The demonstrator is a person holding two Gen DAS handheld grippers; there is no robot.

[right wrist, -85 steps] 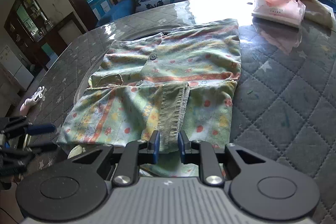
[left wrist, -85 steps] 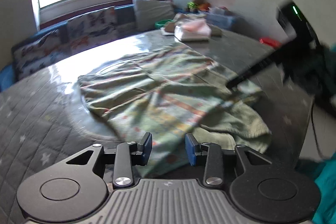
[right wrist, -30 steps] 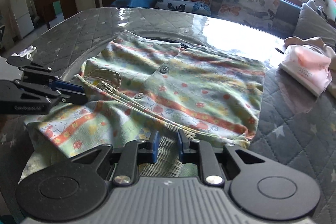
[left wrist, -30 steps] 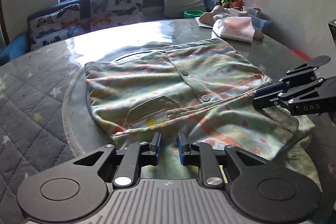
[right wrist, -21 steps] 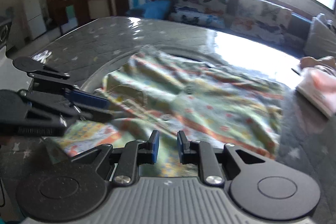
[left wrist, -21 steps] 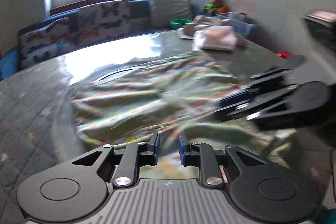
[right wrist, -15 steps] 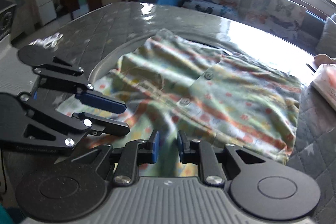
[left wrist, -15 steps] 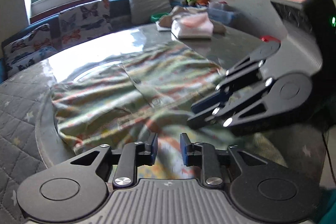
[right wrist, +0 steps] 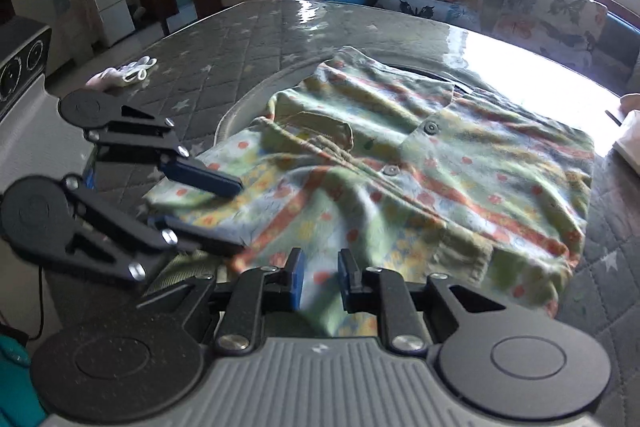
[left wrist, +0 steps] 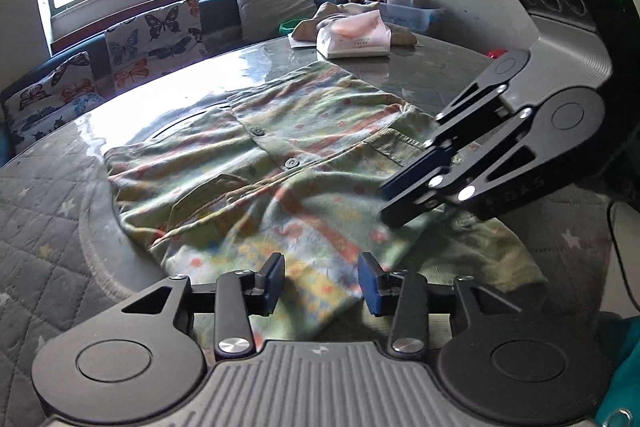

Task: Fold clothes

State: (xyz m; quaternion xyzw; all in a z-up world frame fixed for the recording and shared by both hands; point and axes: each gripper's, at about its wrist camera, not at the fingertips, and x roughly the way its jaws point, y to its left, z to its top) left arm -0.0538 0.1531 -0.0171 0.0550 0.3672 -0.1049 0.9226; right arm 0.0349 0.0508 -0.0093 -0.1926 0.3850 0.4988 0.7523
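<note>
A green shirt with orange stripes and buttons (left wrist: 280, 163) lies on the round quilted table (left wrist: 48, 211), its near part folded over the rest; it also shows in the right wrist view (right wrist: 420, 179). My left gripper (left wrist: 322, 283) is open just above the shirt's near edge, and it also shows in the right wrist view (right wrist: 236, 219). My right gripper (right wrist: 319, 279) is open a little, over the near hem. In the left wrist view it (left wrist: 400, 203) hovers over the shirt's right side.
A pink and white packet (left wrist: 354, 37) and beige cloth (left wrist: 400, 35) lie at the table's far side. A small white item (right wrist: 128, 73) lies at the table's left. A sofa with butterfly cushions (left wrist: 152, 35) runs behind the table. A teal cloth (left wrist: 624, 359) hangs at the near right.
Both grippers held the shirt's near edge shut and carried it forward over the shirt. Now both have opened and the folded edge lies on the shirt.
</note>
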